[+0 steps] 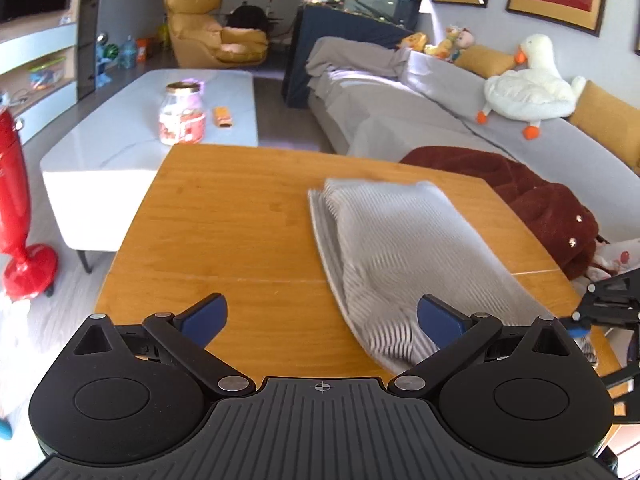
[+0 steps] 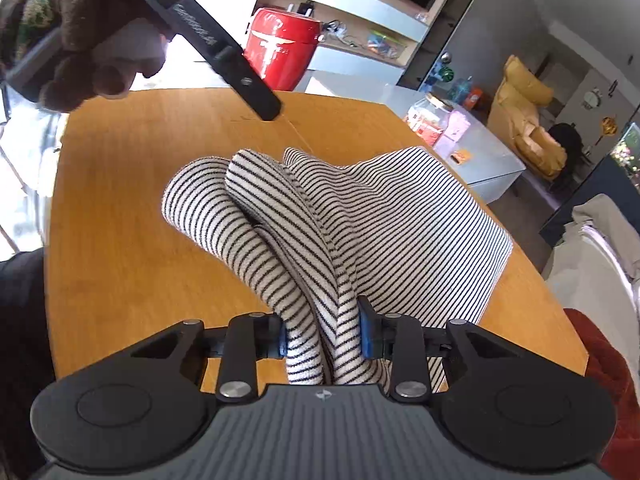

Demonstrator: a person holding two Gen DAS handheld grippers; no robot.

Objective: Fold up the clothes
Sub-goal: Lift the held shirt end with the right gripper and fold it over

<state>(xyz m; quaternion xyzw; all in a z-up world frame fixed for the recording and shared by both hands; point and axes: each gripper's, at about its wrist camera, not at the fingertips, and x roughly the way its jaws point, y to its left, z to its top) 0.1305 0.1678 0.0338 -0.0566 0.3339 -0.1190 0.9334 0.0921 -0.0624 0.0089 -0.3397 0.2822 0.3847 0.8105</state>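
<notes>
Sunlit and cluttered, the living room lay beyond a wooden table (image 2: pixel 120 240), with a sofa (image 1: pixel 420 120) to its far side. Just ahead of the right gripper (image 2: pixel 323 334) a striped garment (image 2: pixel 380 220) rose in bunched folds off the tabletop, its near end clamped between the blue pads. The left gripper (image 1: pixel 320 316) hung released and empty, the cloth lying ahead and to its right (blurred in that view). Soft and light, the knit looked likely to sag and slide rather than hold a crease, so a hem or corner seemed the better place to pinch than a thick bundle.
</notes>
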